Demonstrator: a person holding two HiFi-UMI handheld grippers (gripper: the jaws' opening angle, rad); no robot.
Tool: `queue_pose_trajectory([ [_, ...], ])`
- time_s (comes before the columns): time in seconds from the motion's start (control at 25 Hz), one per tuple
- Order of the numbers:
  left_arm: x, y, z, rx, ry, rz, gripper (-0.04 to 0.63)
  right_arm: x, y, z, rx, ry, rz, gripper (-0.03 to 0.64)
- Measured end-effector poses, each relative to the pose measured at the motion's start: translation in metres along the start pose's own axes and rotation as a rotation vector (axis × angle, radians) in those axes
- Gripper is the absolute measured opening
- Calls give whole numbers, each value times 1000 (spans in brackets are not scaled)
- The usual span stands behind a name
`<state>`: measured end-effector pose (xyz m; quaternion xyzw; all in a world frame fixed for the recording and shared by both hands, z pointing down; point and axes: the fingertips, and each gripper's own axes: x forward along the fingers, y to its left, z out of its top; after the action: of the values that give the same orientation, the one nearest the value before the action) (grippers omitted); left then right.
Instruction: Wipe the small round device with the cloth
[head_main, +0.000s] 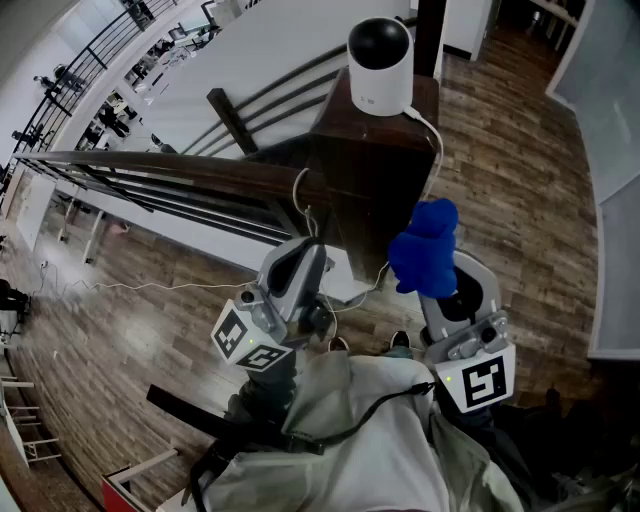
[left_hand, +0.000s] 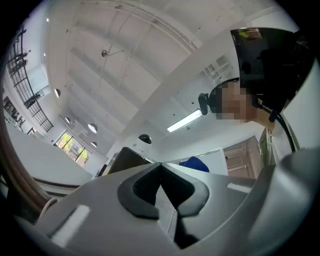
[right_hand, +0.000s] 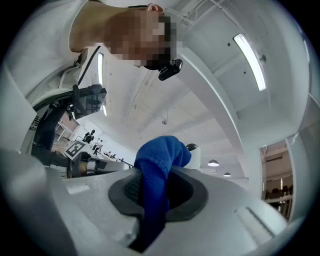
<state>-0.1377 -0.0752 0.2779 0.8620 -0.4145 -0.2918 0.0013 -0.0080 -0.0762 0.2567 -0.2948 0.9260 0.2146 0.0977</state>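
– Beyond both gripper tips, what's the big dark thing?
– That's a dark wooden post (head_main: 370, 170), with a handrail (head_main: 170, 170) running off past the left tool's side. On top of the post, well ahead of both tools, stands the small round device (head_main: 379, 65), with a white body and a black dome.
– Can the right tool's camera see it?
– Barely. In the right gripper view the blue cloth (right_hand: 157, 170) covers most of it, and only a sliver shows behind.
– So the cloth is held?
– Yes. The right gripper (right_hand: 157, 190) has its jaws pinched on it. A bunch stands up past the tips and a tail hangs down between the pads. From above, the bunch hides those tips altogether.
– And the left gripper (left_hand: 160, 192)?
– Its jaws are pressed together with nothing between them. It's raised near the right one.
– Anything readable?
– Only the black-and-white squares on the marker cubes (head_main: 478, 383), and those are patterns, not words. A white cable (head_main: 436, 150) drops from the device down the post, and its lower run passes out of sight behind the grippers.
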Motion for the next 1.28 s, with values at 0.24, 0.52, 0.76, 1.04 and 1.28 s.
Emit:
queue_pose_trajectory([
  [0.24, -3, 4, -1, -8, 2, 3, 5, 4, 4, -7, 11, 9, 2, 55],
  [0.52, -5, 9, -7, -22, 5, 18, 5, 6, 10, -15, 22, 18, 18, 55],
  [0.76, -10, 13, -15, -54, 10, 44, 5, 6, 5, -8, -55, -5, 30, 55],
  [1.04, -18, 14, -8, -70, -1, 48, 5, 56, -49, 49, -598, 15, -19, 55],
  [1.28, 5, 32, 21, 38, 47, 21, 5, 123, -90, 65, -867, 120, -67, 55],
])
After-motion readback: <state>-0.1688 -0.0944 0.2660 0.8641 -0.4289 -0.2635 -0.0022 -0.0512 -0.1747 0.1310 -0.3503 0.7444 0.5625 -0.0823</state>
